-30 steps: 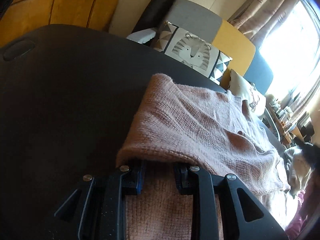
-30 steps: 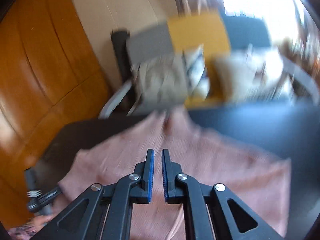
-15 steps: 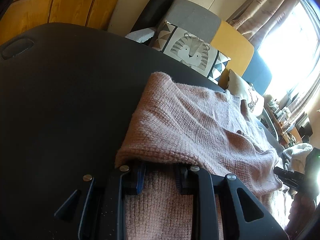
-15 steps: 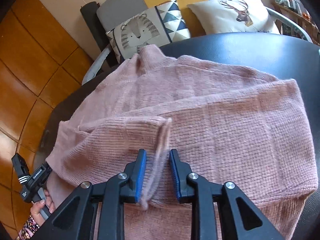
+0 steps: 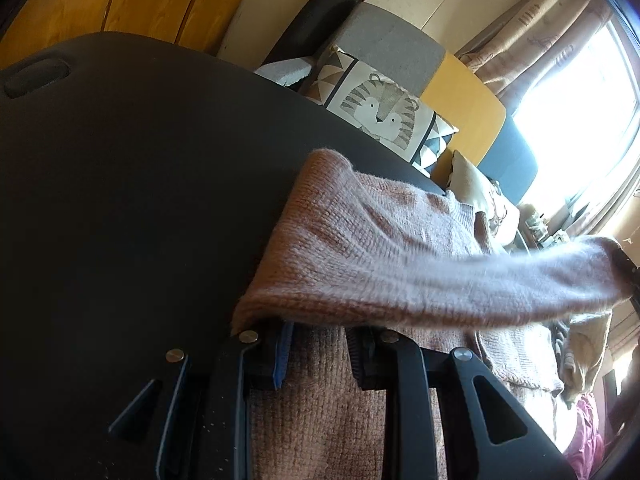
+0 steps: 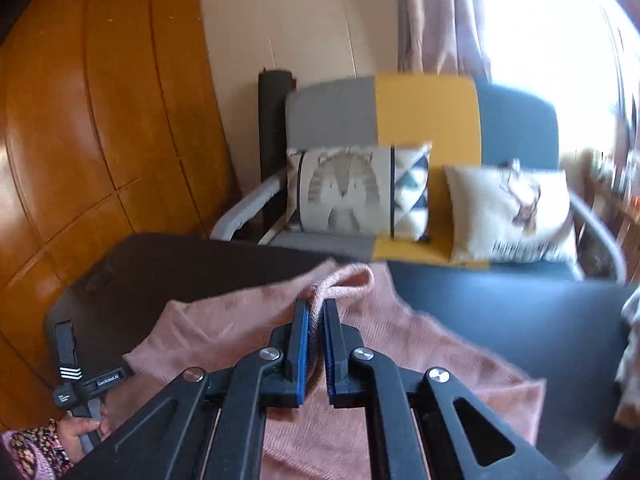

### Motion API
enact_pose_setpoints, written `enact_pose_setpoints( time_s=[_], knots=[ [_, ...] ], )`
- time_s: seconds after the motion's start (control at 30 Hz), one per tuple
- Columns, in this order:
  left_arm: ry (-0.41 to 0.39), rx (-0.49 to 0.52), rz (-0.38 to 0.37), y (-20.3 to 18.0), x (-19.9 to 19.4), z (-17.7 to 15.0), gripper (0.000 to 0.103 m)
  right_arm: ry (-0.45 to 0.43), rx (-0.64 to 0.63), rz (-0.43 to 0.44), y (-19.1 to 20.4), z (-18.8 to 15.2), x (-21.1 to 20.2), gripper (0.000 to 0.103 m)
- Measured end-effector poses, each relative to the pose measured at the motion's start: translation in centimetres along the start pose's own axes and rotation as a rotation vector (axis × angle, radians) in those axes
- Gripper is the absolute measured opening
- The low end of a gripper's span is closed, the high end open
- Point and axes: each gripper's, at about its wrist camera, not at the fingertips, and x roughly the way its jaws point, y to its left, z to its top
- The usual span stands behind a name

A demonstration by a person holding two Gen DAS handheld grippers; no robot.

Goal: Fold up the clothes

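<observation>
Right tool clamps sweater sleeve edge; left tool clamps hem.

I can't see my left fingers' tips: the pink sweater covers them. Its lifted sleeve smears with blur. My right view blurs the deer cushion; the frame cuts the table.

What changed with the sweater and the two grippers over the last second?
The right gripper has just been closing and now pinches the sweater's sleeve, lifting it off the sweater and stretching it across. The left gripper kept its place at the folded edge on the table.
</observation>
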Motion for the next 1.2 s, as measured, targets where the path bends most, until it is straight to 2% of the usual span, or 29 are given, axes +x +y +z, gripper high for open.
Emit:
enact_pose_setpoints(
  time_s=[0.07,0.13,0.23,0.3,0.37,0.53,0.73,0.87,0.93,1.07,1.1,1.2],
  knots=[
    [0.001,-0.004,-0.001,0.0,0.0,0.0,0.026,0.037,0.031,-0.014,-1.1,-0.8,1.2,0.005],
    [0.002,-0.004,0.002,0.0,0.1,0.0,0.026,0.122,0.107,-0.016,-3.0,-3.0,3.0,0.005],
    [0.004,0.009,0.016,-0.3,0.1,0.1,0.026,0.296,0.215,-0.057,-6.3,-7.6,7.3,0.005],
    [0.004,0.01,0.019,-0.3,0.1,0.1,0.026,0.333,0.271,-0.05,-7.5,-9.6,8.3,0.005],
    [0.0,0.002,0.018,-0.2,0.1,0.0,0.026,0.311,0.325,-0.025,-8.3,-10.6,8.4,0.006],
    [-0.024,-0.055,0.017,0.8,-0.2,-0.1,0.024,0.262,0.283,0.004,-6.8,-9.6,7.7,0.006],
    [-0.017,-0.095,-0.004,1.5,-0.4,-0.1,0.024,0.283,0.312,0.002,-6.8,-10.6,9.4,0.007],
    [0.023,-0.061,0.025,0.6,-1.2,-0.4,0.025,0.301,0.333,0.039,-7.7,-10.6,9.0,0.016],
    [0.031,-0.038,0.032,0.0,-2.2,-0.9,0.025,0.243,0.318,-0.025,-8.0,-10.4,7.7,0.02],
    [0.006,-0.001,0.026,-0.9,-4.8,-2.5,0.025,0.112,0.26,0.001,-7.0,-9.6,5.0,0.02],
    [-0.006,0.008,0.02,-1.3,-5.4,-2.7,0.025,0.106,0.226,0.014,-6.3,-9.6,4.9,0.02],
    [-0.052,0.059,-0.024,-3.8,-6.5,-2.6,0.025,0.157,0.124,0.046,-3.9,-10.0,6.7,0.02]
  ],
)
